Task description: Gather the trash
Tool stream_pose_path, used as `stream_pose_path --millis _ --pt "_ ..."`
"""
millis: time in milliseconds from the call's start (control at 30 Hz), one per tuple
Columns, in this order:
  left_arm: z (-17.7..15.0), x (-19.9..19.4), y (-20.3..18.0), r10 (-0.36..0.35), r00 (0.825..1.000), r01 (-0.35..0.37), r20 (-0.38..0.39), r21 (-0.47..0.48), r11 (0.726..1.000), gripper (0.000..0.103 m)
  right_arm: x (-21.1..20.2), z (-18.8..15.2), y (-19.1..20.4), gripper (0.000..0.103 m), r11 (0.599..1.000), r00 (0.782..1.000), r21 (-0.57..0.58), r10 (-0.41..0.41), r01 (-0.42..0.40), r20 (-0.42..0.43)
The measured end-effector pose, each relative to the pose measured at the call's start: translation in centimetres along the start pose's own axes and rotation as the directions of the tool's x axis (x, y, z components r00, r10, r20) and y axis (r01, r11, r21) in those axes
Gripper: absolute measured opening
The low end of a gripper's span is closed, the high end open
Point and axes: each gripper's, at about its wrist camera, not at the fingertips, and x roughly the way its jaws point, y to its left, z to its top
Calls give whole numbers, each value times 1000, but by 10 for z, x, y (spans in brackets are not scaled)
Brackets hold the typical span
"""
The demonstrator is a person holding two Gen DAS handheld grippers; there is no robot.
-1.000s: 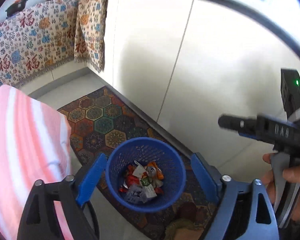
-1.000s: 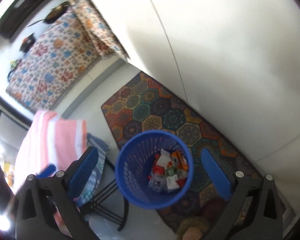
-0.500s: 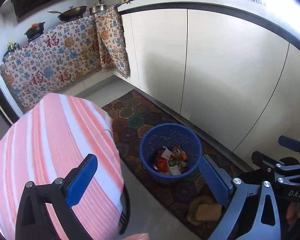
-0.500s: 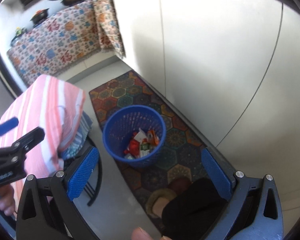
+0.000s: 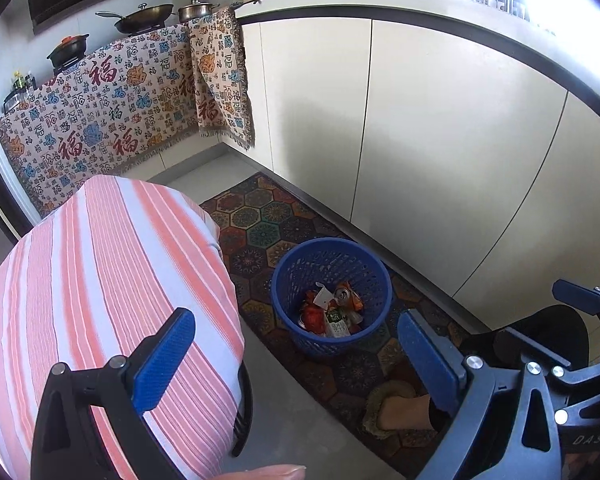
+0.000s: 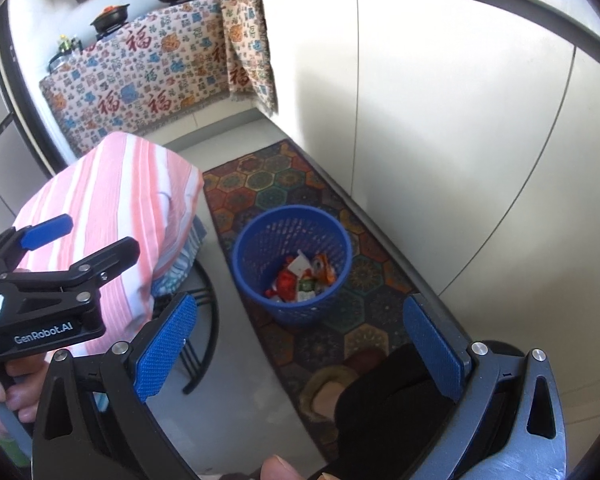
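Bin (image 5: 331, 295) sits below and ahead of my left gripper (image 5: 296, 356), pretty much centred between its blue pads (image 5: 162, 360), and nothing's pinched in there. The jaws have just been opening and now stand as wide as they go. Same deal with my right gripper (image 6: 300, 344): jaws spread wide, empty, bin (image 6: 292, 266) ahead and a bit left of centre. Trash (image 5: 331, 312) is all down in the bottom of the bin: crumpled wrappers, red and orange bits, something white, looks like a can end too. Bin stands upright on the patterned rug (image 5: 260, 228), close to the white cabinets (image 5: 440, 140) on the right. Left of my left gripper there's a stool with a pink striped cover (image 5: 100, 280), right next to the pad on that side. From the right wrist view I can see my left gripper (image 6: 48, 240) off to the left, over that cover (image 6: 120, 200), with my fingers (image 6: 20, 396) on its handle. My foot in a slipper (image 5: 396, 408) is on the rug just short of the bin.
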Motion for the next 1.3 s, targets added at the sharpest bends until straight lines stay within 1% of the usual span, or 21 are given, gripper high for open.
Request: stream_pose_path --millis 67,333,1300 --pt "0 0 1 -9 1000 9 0 -6 1000 103 -1 0 1 103 1000 1000 6 2 -2 -1" --pt "2 -1 0 -7 1000 7 0 -8 1000 103 -4 0 -1 103 1000 1000 7 -8 8 7" --pt "7 -4 -3 -2 1000 2 2 -5 1000 103 -4 -2 5 103 1000 1000 2 0 0 -3"
